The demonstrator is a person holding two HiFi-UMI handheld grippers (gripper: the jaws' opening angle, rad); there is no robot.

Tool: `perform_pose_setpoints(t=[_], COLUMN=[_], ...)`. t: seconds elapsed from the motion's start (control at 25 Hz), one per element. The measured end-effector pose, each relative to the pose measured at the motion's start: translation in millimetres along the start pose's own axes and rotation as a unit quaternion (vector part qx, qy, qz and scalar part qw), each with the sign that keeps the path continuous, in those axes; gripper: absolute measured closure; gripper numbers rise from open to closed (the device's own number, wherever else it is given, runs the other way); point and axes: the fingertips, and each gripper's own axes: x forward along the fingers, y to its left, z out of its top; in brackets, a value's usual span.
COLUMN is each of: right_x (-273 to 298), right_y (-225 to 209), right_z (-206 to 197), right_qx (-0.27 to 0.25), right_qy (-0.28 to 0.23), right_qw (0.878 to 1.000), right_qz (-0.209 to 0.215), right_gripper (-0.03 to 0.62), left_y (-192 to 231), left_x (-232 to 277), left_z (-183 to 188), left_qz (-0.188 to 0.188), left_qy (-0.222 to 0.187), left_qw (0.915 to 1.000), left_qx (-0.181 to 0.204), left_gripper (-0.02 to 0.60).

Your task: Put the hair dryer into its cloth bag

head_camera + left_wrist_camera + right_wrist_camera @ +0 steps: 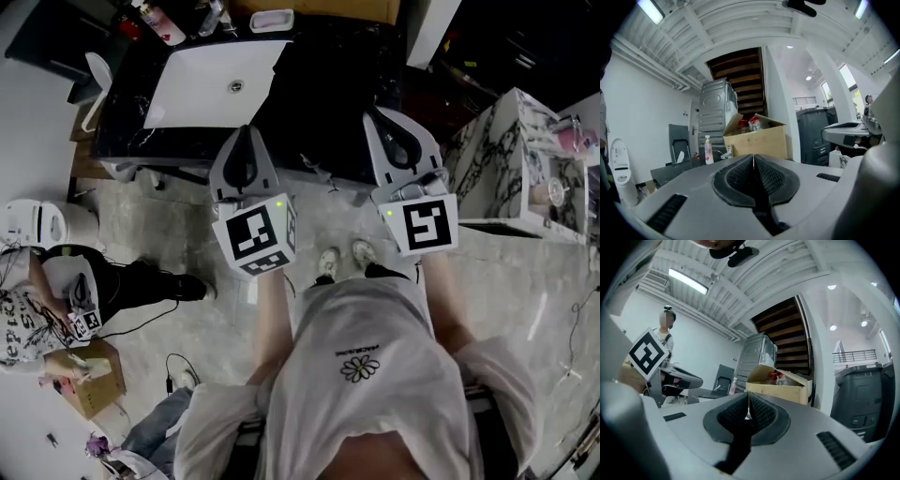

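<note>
Beyond my left claw (753,158), pressed together and empty, a cardboard box (758,139), my right claw (748,395) likewise pressed together, empty.

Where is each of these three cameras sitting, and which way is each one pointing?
Head view: on the person's head, looking steeply down at the left gripper, right gripper, their shirt, shoes and a sink.
Left gripper view: on the left gripper, looking level along its shut jaws at a cardboard box.
Right gripper view: on the right gripper, facing the same box past shut jaws; the left gripper shows at left.
Shared: both gripper views see the box.
</note>
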Motion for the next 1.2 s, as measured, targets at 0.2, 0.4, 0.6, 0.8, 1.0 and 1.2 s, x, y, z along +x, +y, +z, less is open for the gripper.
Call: perform_pose_setpoints(t=[0.2, 0.4, 0.6, 0.8, 1.0, 1.2], right_x=[-13, -24, -28, -28, -29, -31], right_y=[-10, -9, -6, -2, 0, 2], right_z=[2, -3, -4, -3, -2, -2], right_qx=[0.034, 0.039, 0.033, 0.02, 0.021, 0.019], right_qy=[-0.006, 0.0, 0.001, 0.003, 0.004, 0.002], right_qw=[0.999, 0.998, 0.998, 0.999, 0.999, 0.999], right_qz=[-0.04, -0.053, -0.053, -0.049, -0.045, -0.041], right_gripper=[0.577, 0.577, 0.58, 0.582, 0.581, 0.582], left_y=[-12, -15, -18, -21, -18, -19], left_x=[-6, -14, -18, -19, -21, -23], left_z=[0, 4, 8, 8, 5, 7], left_qz=[-0.013, -0.014, -0.016, -0.018, -0.016, -0.013], left_qy=[0.006, 0.001, -0.002, 0.0, 0.005, 0.003], left_qw=[0.9999, 0.9999, 0.9998, 0.9996, 0.9997, 0.9997], left_qx=[0.001, 0.008, 0.015, 0.022, 0.019, 0.02], left_gripper=[0.565, 0.565, 0.565, 0.565, 0.565, 0.565])
